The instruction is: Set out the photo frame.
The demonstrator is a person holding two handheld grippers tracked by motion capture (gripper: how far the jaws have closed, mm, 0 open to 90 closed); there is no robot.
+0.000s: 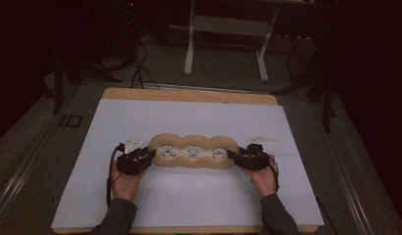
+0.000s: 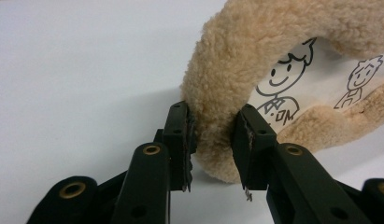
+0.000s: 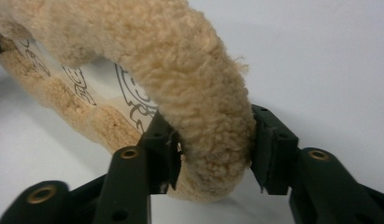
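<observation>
Gripping the fleecy cushion (image 1: pixel 193 152) by opposite ends, left tool (image 1: pixel 150 154) and right tool (image 1: pixel 231 155).

The plush cushion (image 1: pixel 193 152) lies on the white sheet (image 1: pixel 189 196), about midway between its left and right edges. The sheet lies on the tabletop (image 1: pixel 189 94), whose far edge stays bare. The left gripper (image 1: pixel 148 155) is at the cushion's left end, the right gripper (image 1: pixel 233 155) at its right end. Each end sits between that gripper's jaws.
</observation>
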